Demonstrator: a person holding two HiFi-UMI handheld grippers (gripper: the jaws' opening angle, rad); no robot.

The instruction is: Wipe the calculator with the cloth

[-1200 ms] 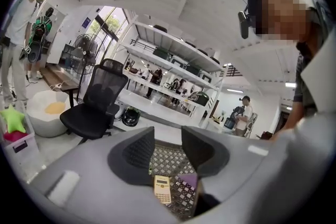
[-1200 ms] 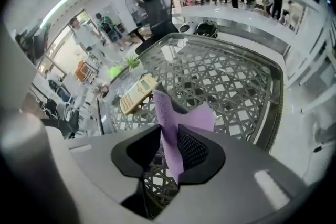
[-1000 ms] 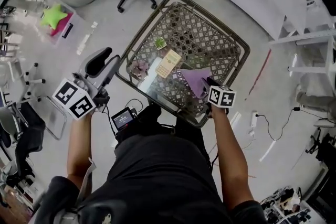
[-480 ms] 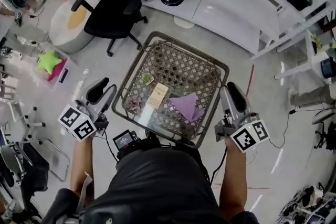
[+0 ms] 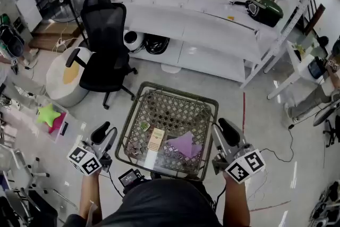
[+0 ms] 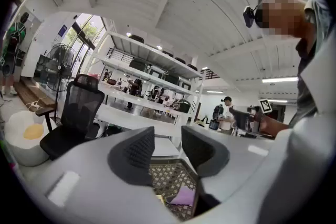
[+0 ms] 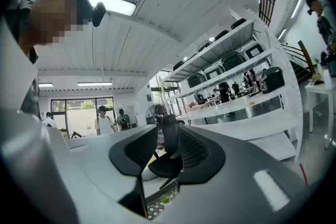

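My left claw (image 5: 105,135) and right claw (image 5: 223,134) hover open and empty at either side of the bench (image 5: 175,91), jaws apart with nothing between them. The purple cloth (image 5: 184,144) lies crumpled on the bench top, just beside the tan calculator (image 5: 156,139). The cloth looks soft and light, best pinched at a raised fold. The calculator looks stiff, light and likely to skid on the glassy top, so I would pin one end. A small green plant (image 5: 144,126) sits near the calculator; a black office chair (image 5: 104,45) stands well beyond.
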